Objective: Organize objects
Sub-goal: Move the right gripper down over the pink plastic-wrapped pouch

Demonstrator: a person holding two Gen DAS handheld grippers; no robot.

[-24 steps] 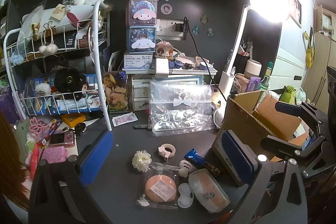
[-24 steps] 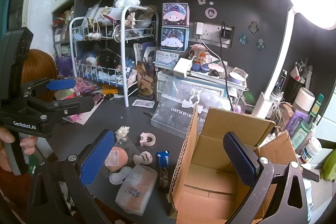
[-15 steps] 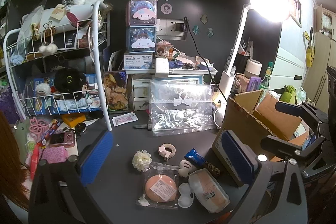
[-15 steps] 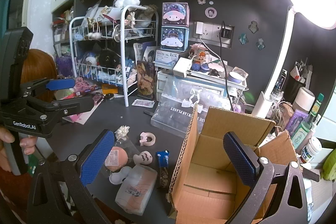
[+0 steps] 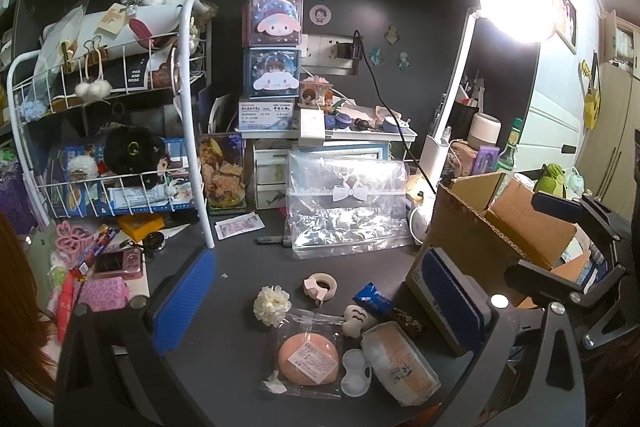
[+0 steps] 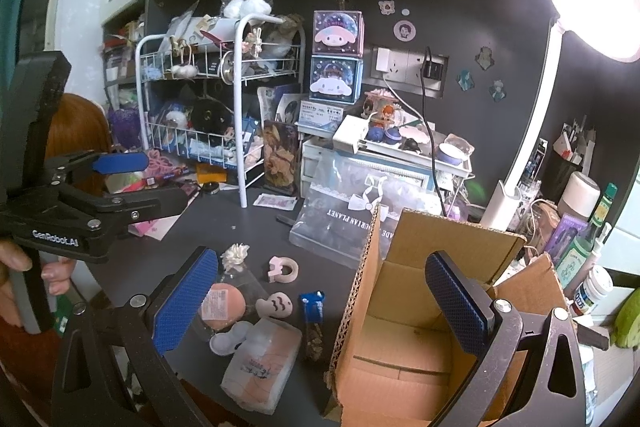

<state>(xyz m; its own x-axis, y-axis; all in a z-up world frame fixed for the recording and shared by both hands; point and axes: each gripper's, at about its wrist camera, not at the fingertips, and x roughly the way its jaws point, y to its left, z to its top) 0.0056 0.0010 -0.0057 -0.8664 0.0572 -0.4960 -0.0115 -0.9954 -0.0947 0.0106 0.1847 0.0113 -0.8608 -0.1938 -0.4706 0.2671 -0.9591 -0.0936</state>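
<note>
We hold both the left gripper (image 5: 316, 299) and right gripper (image 6: 320, 295) spread wide, empty. Nothing is packed yet (our guess): lower centre, the bagged puff (image 5: 308, 353) lies nearest — grab it first — then into the cardboard box (image 6: 412, 343) at right.

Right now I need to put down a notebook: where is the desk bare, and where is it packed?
Bare dark desk lies between the white rack leg, the clear pouch and the tape roll. The cardboard box is empty inside. It is crowded around the bagged orange puff and by the pink camera.
</note>
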